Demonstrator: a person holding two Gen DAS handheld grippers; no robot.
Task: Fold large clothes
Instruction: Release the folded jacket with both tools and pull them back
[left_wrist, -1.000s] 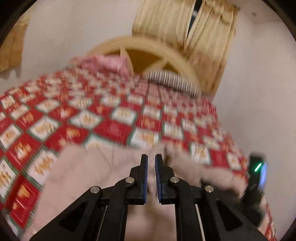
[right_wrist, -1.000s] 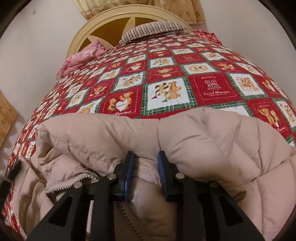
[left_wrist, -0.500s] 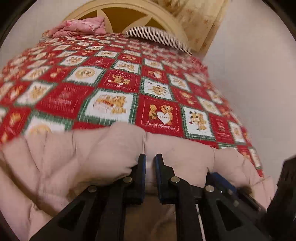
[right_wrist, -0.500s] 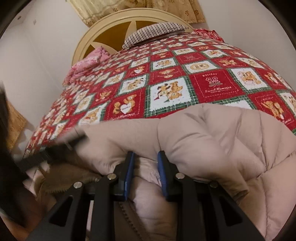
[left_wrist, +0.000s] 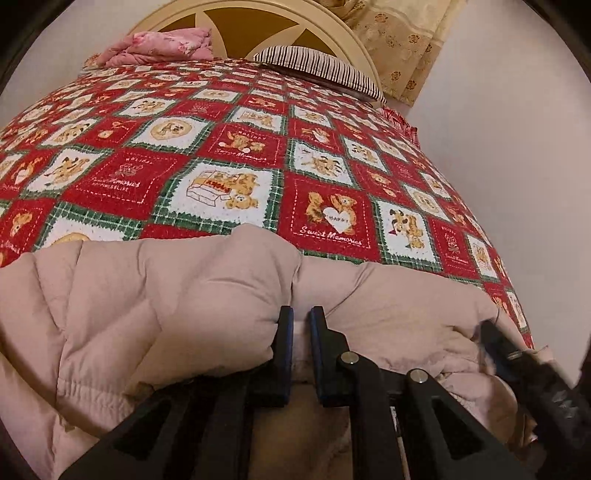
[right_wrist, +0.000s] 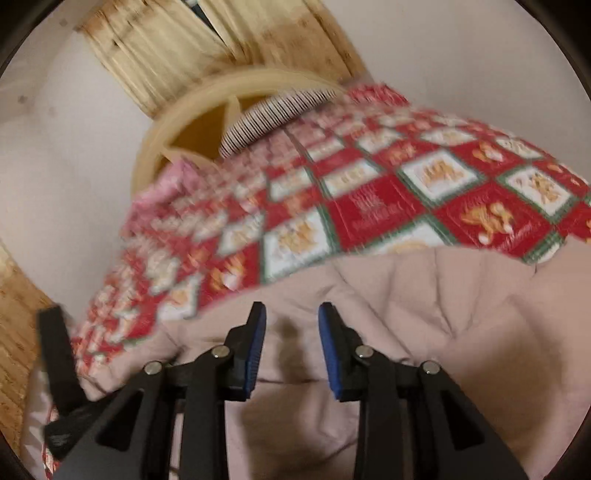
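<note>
A beige quilted puffer jacket lies bunched on the near part of the bed. My left gripper is shut on a fold of the jacket, low against it. In the right wrist view the jacket spreads below my right gripper, which is open and empty a little above the fabric. The right gripper also shows blurred at the right edge of the left wrist view. The left gripper shows at the lower left of the right wrist view.
The bed carries a red, white and green teddy-bear quilt. A striped pillow and pink bedding lie at the cream headboard. A wall runs close along the right; yellow curtains hang behind.
My right gripper has let go of the jacket, opened and lifted back, swinging its view leftward. My left gripper has stayed shut on the jacket and settled low on the bed.
</note>
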